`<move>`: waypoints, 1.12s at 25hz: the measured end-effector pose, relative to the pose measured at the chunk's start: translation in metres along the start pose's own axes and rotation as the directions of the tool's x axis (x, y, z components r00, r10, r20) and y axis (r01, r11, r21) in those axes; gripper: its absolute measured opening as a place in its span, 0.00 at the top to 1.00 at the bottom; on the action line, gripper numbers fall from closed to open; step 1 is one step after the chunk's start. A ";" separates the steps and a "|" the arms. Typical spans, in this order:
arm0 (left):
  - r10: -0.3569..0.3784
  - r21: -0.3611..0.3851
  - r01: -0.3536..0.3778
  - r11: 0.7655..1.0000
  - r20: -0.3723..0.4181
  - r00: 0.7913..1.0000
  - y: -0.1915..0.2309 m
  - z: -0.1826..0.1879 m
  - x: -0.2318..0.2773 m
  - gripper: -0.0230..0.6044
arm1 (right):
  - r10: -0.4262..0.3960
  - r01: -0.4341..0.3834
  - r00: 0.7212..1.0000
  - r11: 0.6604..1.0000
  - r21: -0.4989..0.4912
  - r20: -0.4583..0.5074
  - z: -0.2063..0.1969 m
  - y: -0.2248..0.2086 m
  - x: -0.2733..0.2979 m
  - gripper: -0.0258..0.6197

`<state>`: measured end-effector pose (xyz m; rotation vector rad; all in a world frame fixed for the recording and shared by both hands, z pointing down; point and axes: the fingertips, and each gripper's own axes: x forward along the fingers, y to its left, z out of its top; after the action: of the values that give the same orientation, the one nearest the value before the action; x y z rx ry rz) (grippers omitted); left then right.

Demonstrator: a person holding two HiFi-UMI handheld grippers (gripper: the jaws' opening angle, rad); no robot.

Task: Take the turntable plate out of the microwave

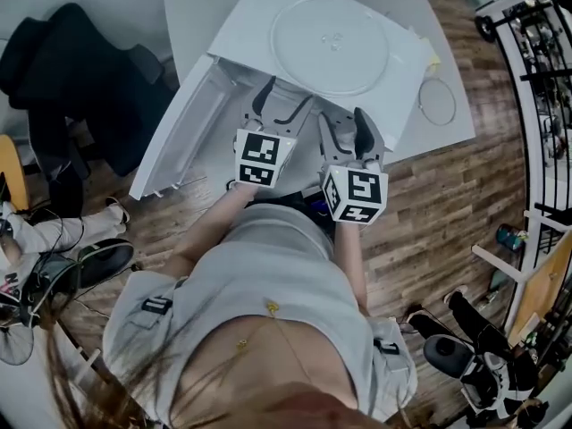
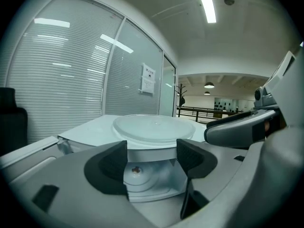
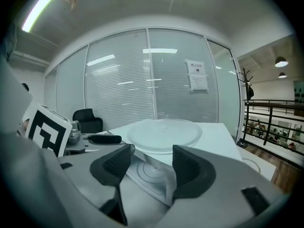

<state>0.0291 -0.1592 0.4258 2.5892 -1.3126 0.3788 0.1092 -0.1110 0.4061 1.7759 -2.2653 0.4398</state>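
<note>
Two grippers are held side by side in front of the microwave (image 1: pixel 255 12), both pointing at its open front. The microwave stands on a white table (image 1: pixel 192 7). Its door (image 1: pixel 183 137) is swung wide open to the person's left.

1. Turntable plate (image 1: pixel 330 45): it lies flat on the top panel of the microwave, outside the cavity. Neither gripper touches it. In both gripper views it shows as a pale disc above and beyond the jaws.

2. Left gripper (image 2: pixel 152 156): the jaws are moderately apart and hold nothing. Through the gap its view looks into the white cavity, where the small drive hub (image 2: pixel 136 170) sits at the centre of the floor.

3. Right gripper (image 3: pixel 151 164): the jaws are moderately apart and hold nothing. A white surface with concentric rings shows between them. The marker cube (image 3: pixel 45 129) of the left gripper appears at the left edge of this view.

4. Surroundings: a thin ring (image 1: pixel 438 101) lies flat on the table to the right of the microwave, apart from it. A black chair (image 1: pixel 80 79) stands to the left of the table on the wooden floor (image 1: pixel 447 204).
</note>
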 end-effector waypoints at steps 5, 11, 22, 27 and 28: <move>-0.007 -0.010 0.007 1.000 -0.005 1.000 -0.002 -0.004 -0.007 0.45 | 0.015 -0.015 1.000 1.000 -0.018 0.016 0.003 -0.001 -0.003 0.54; -0.006 -0.019 0.006 1.000 -0.003 1.000 -0.003 -0.004 -0.017 0.45 | 0.029 -0.029 0.999 0.999 -0.031 0.024 0.003 -0.002 -0.005 0.54; -0.021 -0.030 0.021 0.999 0.018 1.000 -0.017 -0.003 -0.030 0.45 | 0.100 -0.097 0.993 0.994 -0.047 0.059 0.008 -0.001 -0.012 0.54; -0.014 -0.033 0.015 0.999 0.031 0.999 -0.020 -0.002 -0.032 0.53 | 0.129 -0.127 0.989 0.991 -0.031 0.067 0.007 -0.004 -0.014 0.56; -0.008 -0.034 0.010 0.999 0.037 0.999 -0.020 -0.001 -0.033 0.55 | 0.131 -0.129 0.989 0.991 -0.041 0.065 0.006 -0.004 -0.014 0.59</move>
<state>0.0263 -0.1222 0.4151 2.5851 -1.3072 0.3054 0.1164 -0.1014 0.3955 1.6560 -2.4298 0.3646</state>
